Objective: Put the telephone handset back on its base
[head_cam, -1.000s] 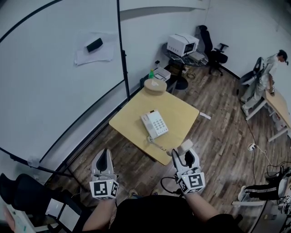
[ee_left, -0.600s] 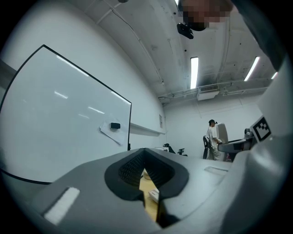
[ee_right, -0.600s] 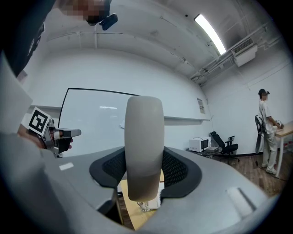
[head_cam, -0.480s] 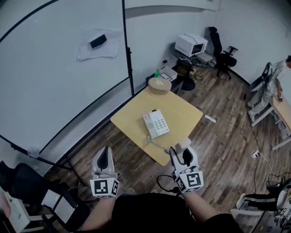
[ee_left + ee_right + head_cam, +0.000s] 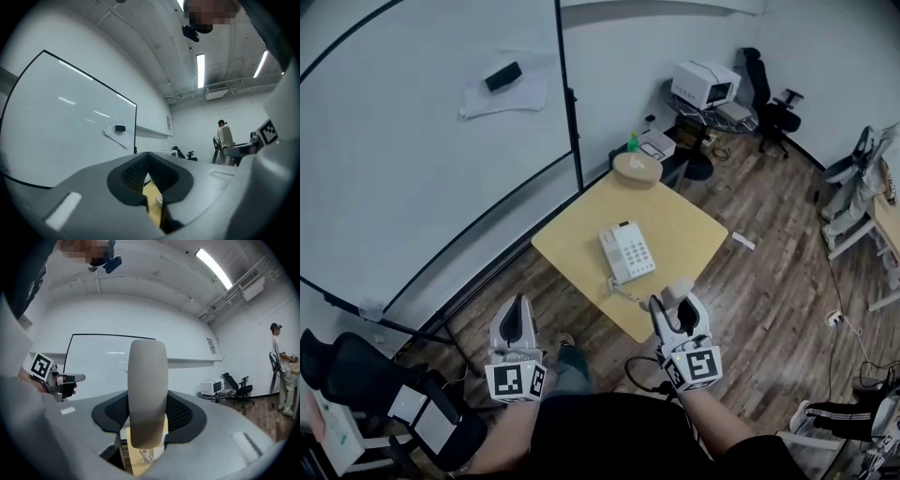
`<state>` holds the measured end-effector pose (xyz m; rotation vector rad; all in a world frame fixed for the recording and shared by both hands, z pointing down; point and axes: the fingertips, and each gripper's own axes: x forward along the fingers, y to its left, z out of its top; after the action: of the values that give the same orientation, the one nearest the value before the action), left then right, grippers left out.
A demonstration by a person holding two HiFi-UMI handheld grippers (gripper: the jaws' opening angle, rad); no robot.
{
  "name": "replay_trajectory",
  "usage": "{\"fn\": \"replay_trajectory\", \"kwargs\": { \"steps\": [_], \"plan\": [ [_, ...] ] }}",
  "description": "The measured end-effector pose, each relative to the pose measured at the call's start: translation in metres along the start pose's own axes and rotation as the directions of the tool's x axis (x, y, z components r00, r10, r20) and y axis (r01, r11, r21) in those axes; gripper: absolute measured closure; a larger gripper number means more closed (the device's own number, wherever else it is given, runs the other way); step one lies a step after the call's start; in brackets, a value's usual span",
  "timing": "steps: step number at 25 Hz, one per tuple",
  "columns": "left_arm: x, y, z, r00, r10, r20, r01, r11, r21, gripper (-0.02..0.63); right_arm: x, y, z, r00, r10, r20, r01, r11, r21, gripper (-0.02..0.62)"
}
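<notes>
The white telephone base (image 5: 627,251) with its keypad lies on the square yellow table (image 5: 675,220). Its grey-white handset (image 5: 680,290) is off the base, out past the table's near corner, with my right gripper (image 5: 678,307) shut on it. In the right gripper view the handset (image 5: 147,390) stands upright between the black pads, and the coiled cord (image 5: 146,456) hangs below it. That cord (image 5: 624,293) runs from the base to the handset. My left gripper (image 5: 517,317) is well left of the table, shut, with nothing in it (image 5: 149,169).
A large whiteboard (image 5: 412,159) stands left of the table. A round wooden stool (image 5: 636,168) sits at the table's far corner. Beyond are a printer (image 5: 705,83) and an office chair (image 5: 773,108). A black chair (image 5: 366,384) is at lower left; cables (image 5: 839,314) cross the wood floor.
The head view has shifted, so the table and phone sit slightly further right and lower. A shoe now shows between the grippers. Both grippers keep their places and the handset stays held.
</notes>
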<state>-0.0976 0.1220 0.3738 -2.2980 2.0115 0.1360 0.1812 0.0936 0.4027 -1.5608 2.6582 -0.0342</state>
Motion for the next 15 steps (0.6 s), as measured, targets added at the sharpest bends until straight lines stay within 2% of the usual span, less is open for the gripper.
{"fn": "replay_trajectory", "kwargs": {
  "steps": [6, 15],
  "plan": [
    [0.037, 0.018, -0.016, 1.0, -0.019, -0.01, 0.019, 0.999, -0.029, 0.607, 0.033, -0.004, -0.006, 1.0, -0.011, -0.02, 0.011, 1.0, -0.025, 0.371],
    [0.139, 0.058, -0.024, 0.997, -0.079, 0.002, 0.079, 0.995, -0.057, 0.607, 0.111, -0.015, -0.01, 0.997, -0.042, -0.065, 0.04, 0.998, -0.042, 0.371]
  ]
}}
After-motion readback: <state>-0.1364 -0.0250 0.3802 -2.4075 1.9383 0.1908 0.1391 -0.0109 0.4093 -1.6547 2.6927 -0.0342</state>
